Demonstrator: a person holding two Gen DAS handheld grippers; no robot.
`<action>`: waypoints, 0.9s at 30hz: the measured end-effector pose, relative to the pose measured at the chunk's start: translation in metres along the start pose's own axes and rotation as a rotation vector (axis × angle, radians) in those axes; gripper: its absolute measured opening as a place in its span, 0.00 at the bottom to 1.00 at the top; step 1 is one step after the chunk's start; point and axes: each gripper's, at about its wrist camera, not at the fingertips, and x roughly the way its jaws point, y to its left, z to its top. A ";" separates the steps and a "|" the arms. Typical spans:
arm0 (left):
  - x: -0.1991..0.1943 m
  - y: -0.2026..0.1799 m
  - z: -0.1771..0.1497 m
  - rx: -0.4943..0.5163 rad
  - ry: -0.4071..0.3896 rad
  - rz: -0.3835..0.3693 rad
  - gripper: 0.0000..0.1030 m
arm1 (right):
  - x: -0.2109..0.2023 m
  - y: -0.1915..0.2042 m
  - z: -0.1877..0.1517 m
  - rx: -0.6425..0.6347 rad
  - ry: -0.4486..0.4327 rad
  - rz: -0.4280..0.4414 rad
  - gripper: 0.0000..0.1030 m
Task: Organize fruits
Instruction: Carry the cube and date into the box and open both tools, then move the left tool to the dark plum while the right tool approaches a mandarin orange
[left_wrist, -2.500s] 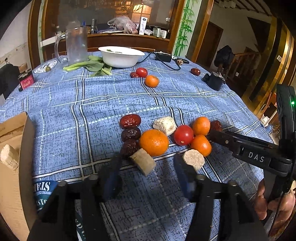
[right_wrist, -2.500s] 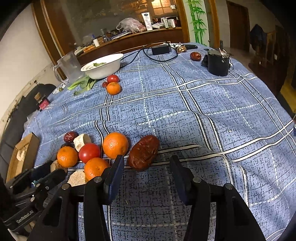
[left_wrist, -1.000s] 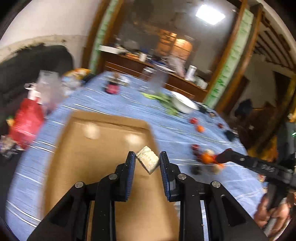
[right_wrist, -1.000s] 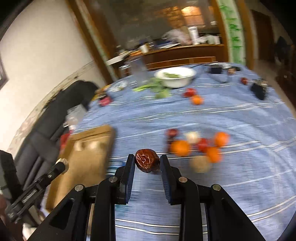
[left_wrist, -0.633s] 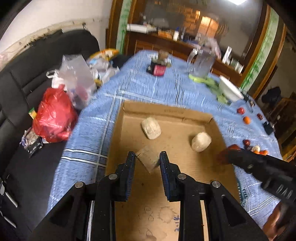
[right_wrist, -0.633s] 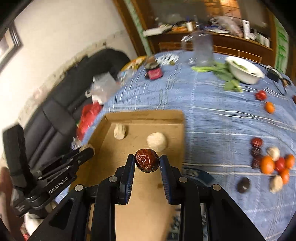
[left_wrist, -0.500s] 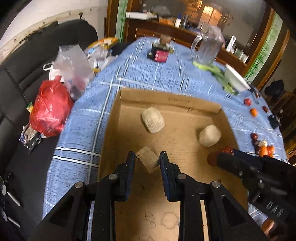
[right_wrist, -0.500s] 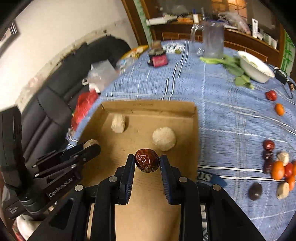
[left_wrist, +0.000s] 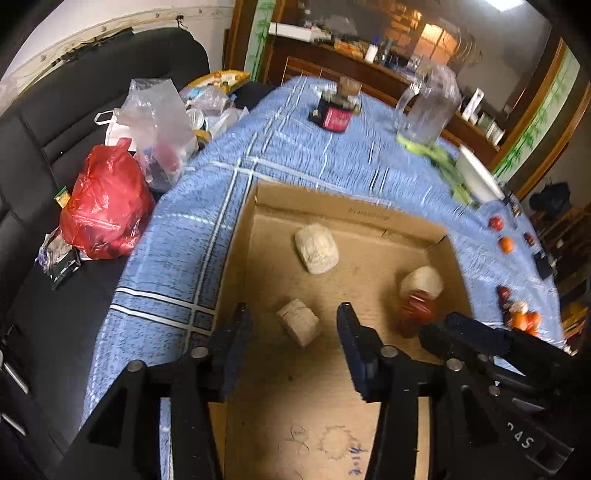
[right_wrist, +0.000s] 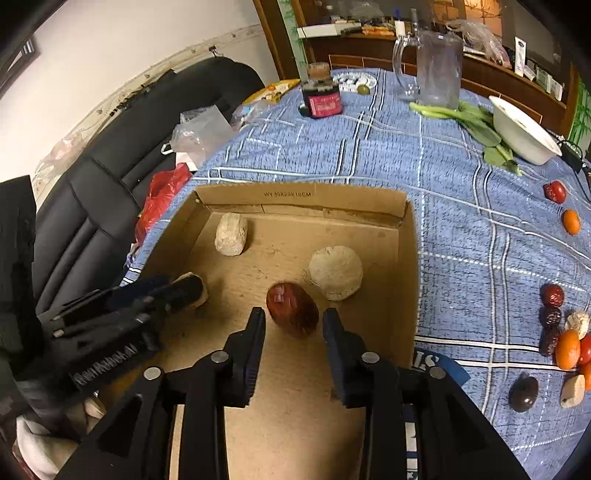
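Observation:
An open cardboard box (left_wrist: 354, 210) (right_wrist: 303, 197) sits on the blue checked tablecloth. My left gripper (left_wrist: 293, 319) is open above the box, and a pale beige chunk (left_wrist: 298, 322) lies loose between its jaws on the box floor. My right gripper (right_wrist: 293, 319) is open, and a dark red date (right_wrist: 292, 309) (left_wrist: 416, 312) lies free just ahead of its jaws. Two more pale chunks (right_wrist: 231, 234) (right_wrist: 335, 272) lie deeper in the box. The left gripper (right_wrist: 184, 290) shows at the left in the right wrist view.
Oranges, tomatoes, dates and pale chunks are clustered on the cloth at the right (right_wrist: 567, 349). A glass jug (right_wrist: 437, 68), a white bowl (right_wrist: 522, 129), greens (right_wrist: 476, 123) and a dark jar (right_wrist: 321, 96) stand at the far side. A black sofa with plastic bags (left_wrist: 107, 203) lies left.
Both grippers have opened. The left one let go of the beige chunk and the right one let go of the date; both now lie on the box floor.

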 end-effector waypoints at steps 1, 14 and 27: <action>-0.008 0.000 0.000 -0.005 -0.016 -0.006 0.54 | -0.006 0.000 0.000 0.000 -0.012 0.000 0.43; -0.100 -0.050 -0.062 0.020 -0.135 -0.261 0.71 | -0.144 -0.083 -0.081 0.156 -0.304 -0.061 0.65; -0.078 -0.177 -0.111 0.293 -0.032 -0.266 0.72 | -0.225 -0.212 -0.164 0.431 -0.408 -0.182 0.67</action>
